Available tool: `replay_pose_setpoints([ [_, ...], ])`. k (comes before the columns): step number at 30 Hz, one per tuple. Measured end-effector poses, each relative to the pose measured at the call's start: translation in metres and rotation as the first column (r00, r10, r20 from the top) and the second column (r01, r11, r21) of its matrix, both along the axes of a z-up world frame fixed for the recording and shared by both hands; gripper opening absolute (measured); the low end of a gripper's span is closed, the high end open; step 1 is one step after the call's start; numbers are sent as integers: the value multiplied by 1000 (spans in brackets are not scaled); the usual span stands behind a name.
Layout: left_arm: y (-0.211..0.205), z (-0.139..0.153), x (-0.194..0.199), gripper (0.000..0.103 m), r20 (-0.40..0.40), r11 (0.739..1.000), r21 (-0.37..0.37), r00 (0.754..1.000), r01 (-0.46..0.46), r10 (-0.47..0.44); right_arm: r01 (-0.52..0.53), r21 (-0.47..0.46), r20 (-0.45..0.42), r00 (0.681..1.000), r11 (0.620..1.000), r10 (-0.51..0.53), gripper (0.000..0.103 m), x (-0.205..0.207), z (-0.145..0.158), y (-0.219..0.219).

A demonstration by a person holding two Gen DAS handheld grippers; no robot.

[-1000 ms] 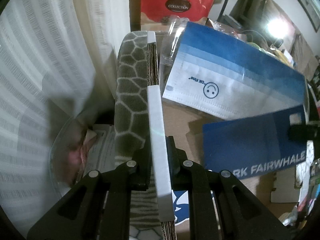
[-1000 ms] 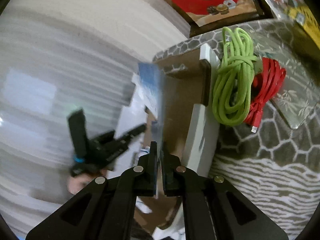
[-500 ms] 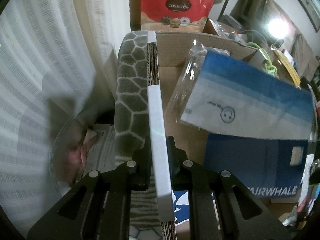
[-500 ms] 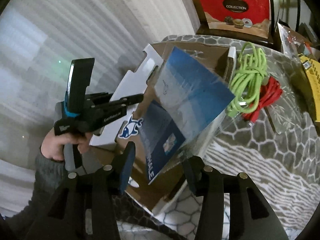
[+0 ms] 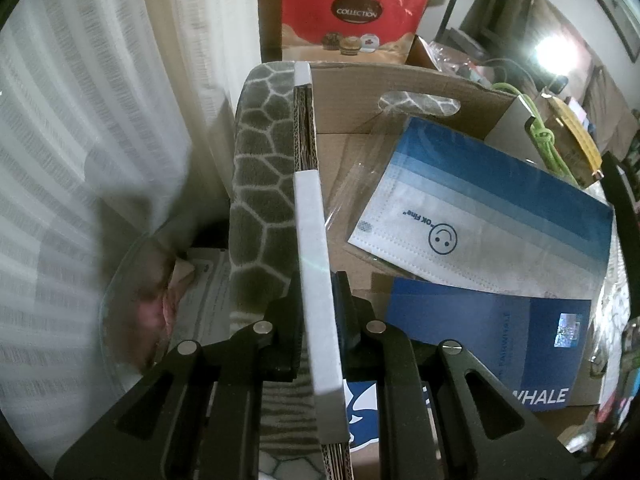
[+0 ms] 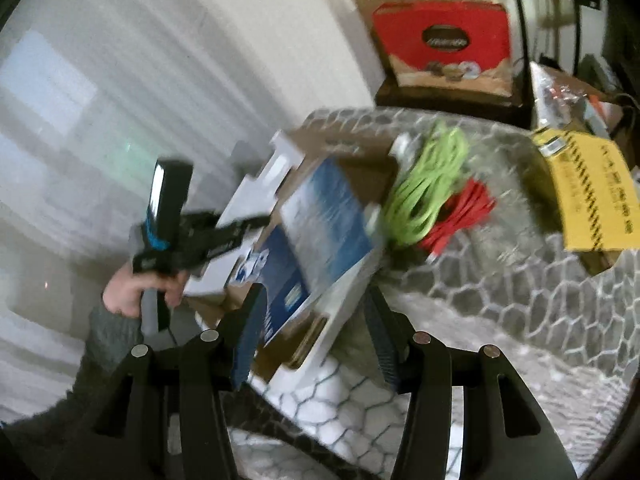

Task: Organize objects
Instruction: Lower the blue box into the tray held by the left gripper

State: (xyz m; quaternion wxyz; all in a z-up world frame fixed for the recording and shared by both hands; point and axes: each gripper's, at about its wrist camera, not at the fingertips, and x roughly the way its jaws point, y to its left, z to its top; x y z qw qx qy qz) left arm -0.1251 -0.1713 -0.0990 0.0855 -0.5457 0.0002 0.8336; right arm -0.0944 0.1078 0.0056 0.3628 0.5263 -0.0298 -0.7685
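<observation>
An open cardboard box stands on a table with a grey honeycomb-patterned cloth. My left gripper is shut on the box's white-edged side wall. A pack of blue-and-white face masks in clear wrap lies tilted inside the box on a dark blue printed sheet. The right wrist view is blurred. There my right gripper hangs above the box's near corner with its jaws opening and nothing pressed between them. The mask pack lies beyond its fingers.
A coiled green cable and a red cable lie just right of the box. A yellow carton sits farther right. A red gift bag stands behind the table. A white curtain hangs at the left. A hand holds the left gripper.
My right gripper let go of the mask pack, opened and drew up and back. The pack dropped from upright to lying in the box. The left gripper kept still.
</observation>
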Motion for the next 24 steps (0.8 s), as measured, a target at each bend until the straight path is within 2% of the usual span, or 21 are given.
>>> replay_pose_setpoints([
  [5, -1, 0, -1, 13, 1, 1000, 5, 1000, -3, 3, 22, 18, 25, 999, 1000, -23, 52, -30, -20, -13],
  [7, 0, 0, -1, 13, 1, 1000, 5, 1000, -3, 3, 11, 12, 52, 999, 1000, -12, 48, -36, -30, -20],
  [9, 0, 0, 0, 13, 1, 1000, 5, 1000, -3, 3, -3, 15, 71, 997, 1000, 1, 28, -36, -38, -27],
  [11, 0, 0, 0, 13, 1, 1000, 6, 1000, -4, 4, -25, 17, 79, 997, 1000, 24, 14, -30, -41, -32],
  [12, 0, 0, 0, 13, 1, 1000, 6, 1000, -4, 4, -35, 21, 76, 997, 999, 33, 12, -27, -41, -33],
  [15, 1, 0, -1, 13, 2, 1000, 12, 1000, -7, 7, -89, 31, 62, 994, 996, 87, 11, -11, -39, -44],
  [20, 1, 0, 0, 13, 2, 1000, 13, 1000, -8, 8, -170, 68, 93, 982, 983, 163, 10, 9, -51, -73],
  [24, 1, 0, 0, 13, 2, 1000, 13, 1000, -8, 8, -179, 60, 134, 976, 982, 169, 9, 12, -65, -84],
])
